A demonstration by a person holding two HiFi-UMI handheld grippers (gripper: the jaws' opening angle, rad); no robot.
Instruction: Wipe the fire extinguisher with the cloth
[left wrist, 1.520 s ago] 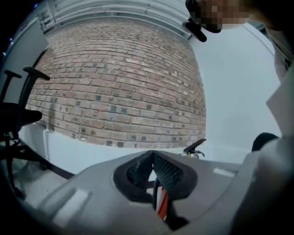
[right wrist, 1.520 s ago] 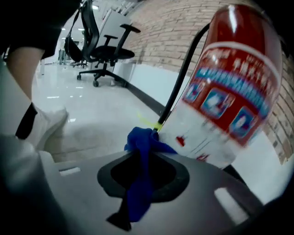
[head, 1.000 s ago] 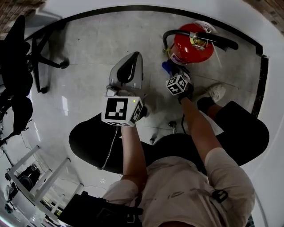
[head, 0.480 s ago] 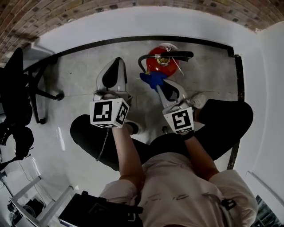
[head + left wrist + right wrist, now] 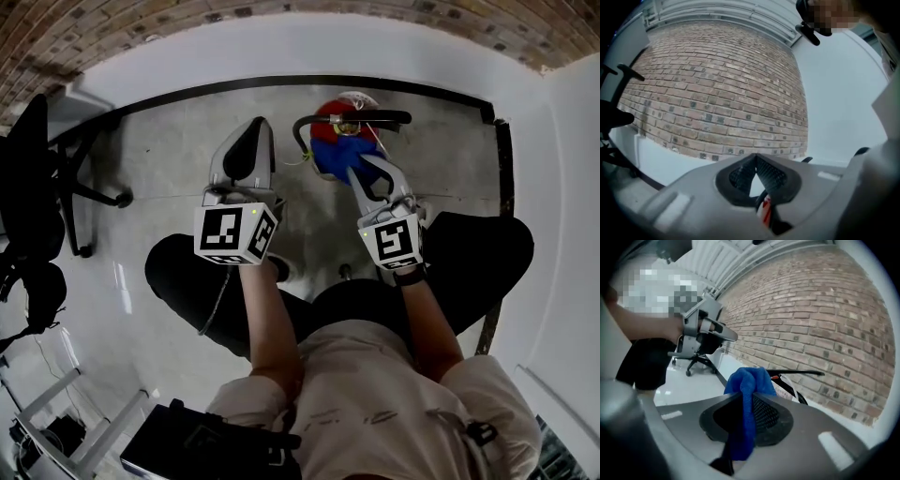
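While right gripper (image 5: 749,397) fingers pinch the cloth (image 5: 343,152) over the fire extinguisher (image 5: 323,115), left gripper (image 5: 755,158) fingers together.

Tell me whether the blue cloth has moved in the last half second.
Yes: the blue cloth has shifted right, from beside the fire extinguisher onto its red body.

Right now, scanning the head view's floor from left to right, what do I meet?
Office chair → left tongs → fire extinguisher → black skirting strip at the right wall. The blue cloth and right tongs overlap the extinguisher, so they are left out.
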